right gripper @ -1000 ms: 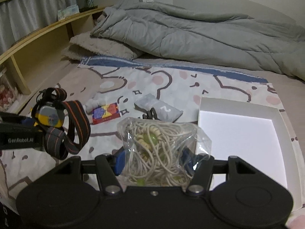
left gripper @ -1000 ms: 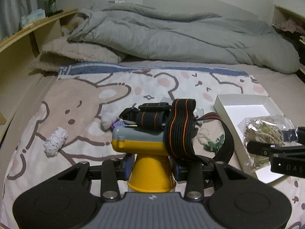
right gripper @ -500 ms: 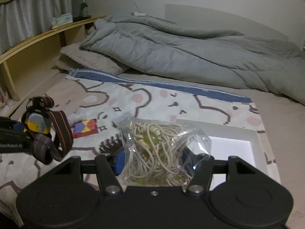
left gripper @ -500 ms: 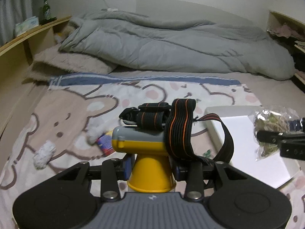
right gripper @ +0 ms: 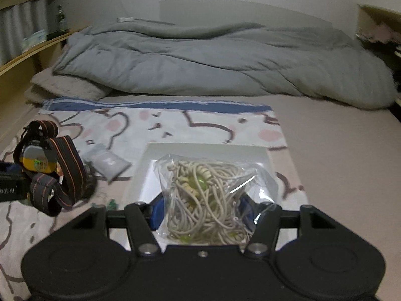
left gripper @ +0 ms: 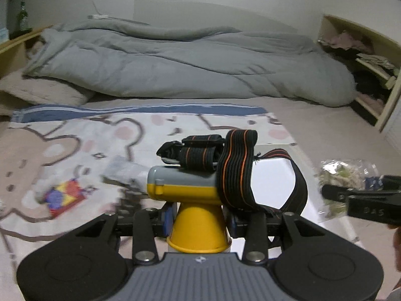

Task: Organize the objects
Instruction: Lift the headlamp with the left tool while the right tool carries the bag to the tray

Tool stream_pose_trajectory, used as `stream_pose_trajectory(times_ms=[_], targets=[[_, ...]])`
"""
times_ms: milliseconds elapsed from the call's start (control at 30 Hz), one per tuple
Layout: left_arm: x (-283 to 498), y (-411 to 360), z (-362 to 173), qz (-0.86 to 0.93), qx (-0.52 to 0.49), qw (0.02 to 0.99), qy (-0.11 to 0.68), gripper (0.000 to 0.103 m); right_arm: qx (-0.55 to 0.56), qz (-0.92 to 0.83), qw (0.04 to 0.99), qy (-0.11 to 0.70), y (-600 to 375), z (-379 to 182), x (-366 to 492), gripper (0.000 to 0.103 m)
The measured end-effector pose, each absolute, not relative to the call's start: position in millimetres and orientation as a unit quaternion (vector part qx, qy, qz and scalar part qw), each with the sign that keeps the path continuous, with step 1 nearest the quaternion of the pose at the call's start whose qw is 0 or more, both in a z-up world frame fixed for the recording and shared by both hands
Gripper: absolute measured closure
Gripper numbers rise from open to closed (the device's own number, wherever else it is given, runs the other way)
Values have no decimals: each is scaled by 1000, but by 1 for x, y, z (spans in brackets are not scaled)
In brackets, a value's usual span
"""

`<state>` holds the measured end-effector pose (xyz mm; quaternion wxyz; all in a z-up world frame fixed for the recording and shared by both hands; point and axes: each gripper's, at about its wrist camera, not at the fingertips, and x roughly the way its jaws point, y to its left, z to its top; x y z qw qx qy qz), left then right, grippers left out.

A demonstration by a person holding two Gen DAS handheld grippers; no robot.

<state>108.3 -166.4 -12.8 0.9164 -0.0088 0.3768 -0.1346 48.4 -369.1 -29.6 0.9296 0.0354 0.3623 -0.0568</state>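
Our right gripper [right gripper: 200, 208] pinches the clear bag of beige cord [right gripper: 208, 198]; left gripper [left gripper: 198, 215] pinches the yellow headlamp [left gripper: 190, 190]. We should lower both gently into the white cardboard box [right gripper: 208, 149].

A rumpled grey duvet [right gripper: 220, 62] lies across the far bed, a green bottle [left gripper: 23, 16] standing far left.

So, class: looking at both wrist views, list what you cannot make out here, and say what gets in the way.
- Floor of the white box: right wrist view, mostly hidden by the bag of cords.
- Colourful packet: left wrist view, motion blur; print unreadable.
- Lamp face of the headlamp: left wrist view, points away; straps cover its top.
- Bottle on the shelf: left wrist view, too small and dim for its label.
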Motion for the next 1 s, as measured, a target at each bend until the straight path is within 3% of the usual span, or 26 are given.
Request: stream_pose_trajectory(times_ms=[367,1000], targets=[[111,-243,-68,-161,-38,882,440,62,59,-88,909,403,-415,-68,37,42],[116,-261,-141,-78,-39,833,546,62,32,-36,876,480,-406,-119,41,41]])
